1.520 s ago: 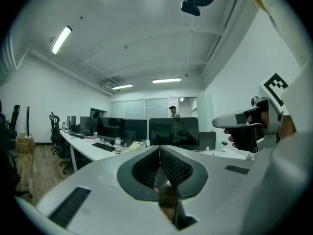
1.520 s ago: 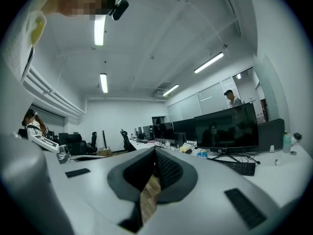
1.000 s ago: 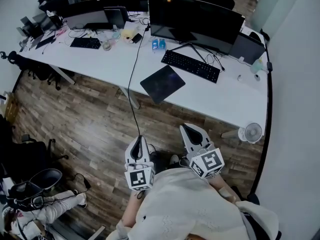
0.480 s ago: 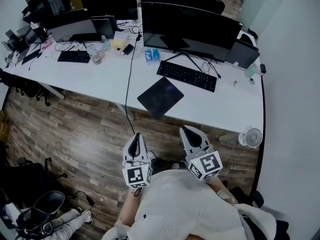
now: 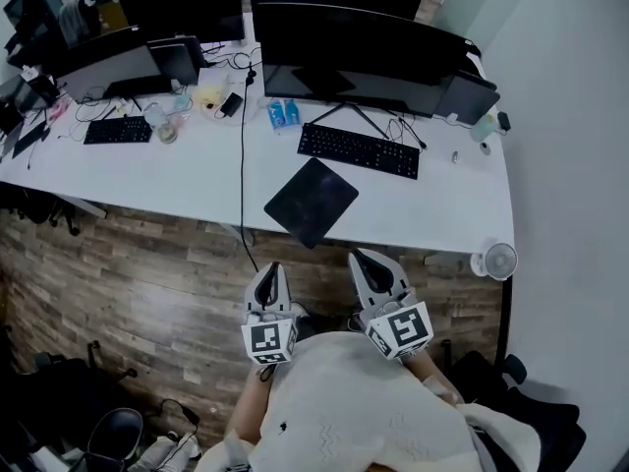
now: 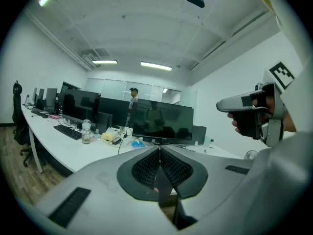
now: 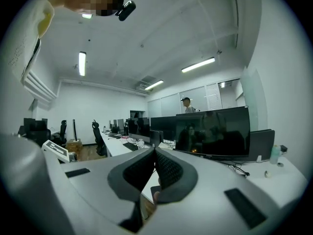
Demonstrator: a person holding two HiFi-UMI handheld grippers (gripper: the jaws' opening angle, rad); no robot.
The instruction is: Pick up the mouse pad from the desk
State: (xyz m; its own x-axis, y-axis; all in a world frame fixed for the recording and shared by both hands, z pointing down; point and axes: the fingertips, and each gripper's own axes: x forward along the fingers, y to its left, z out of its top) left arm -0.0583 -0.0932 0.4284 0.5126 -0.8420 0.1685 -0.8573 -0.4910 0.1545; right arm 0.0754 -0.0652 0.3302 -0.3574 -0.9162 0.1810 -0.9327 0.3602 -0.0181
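The mouse pad has one corner overhanging the tabletop's near edge. The left tool and right tool, jaws together and empty, hang over the floor short of that edge.

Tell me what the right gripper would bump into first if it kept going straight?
Most likely the mouse pad, whose corner hangs over the desk edge right ahead of the right gripper; its height is hard to judge.

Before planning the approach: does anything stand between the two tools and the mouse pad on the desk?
Nothing visible does. Only wooden floor lies between the left tool, the right tool and the mouse pad, lying at the front edge of the desk. A black cable hangs left of the pad.
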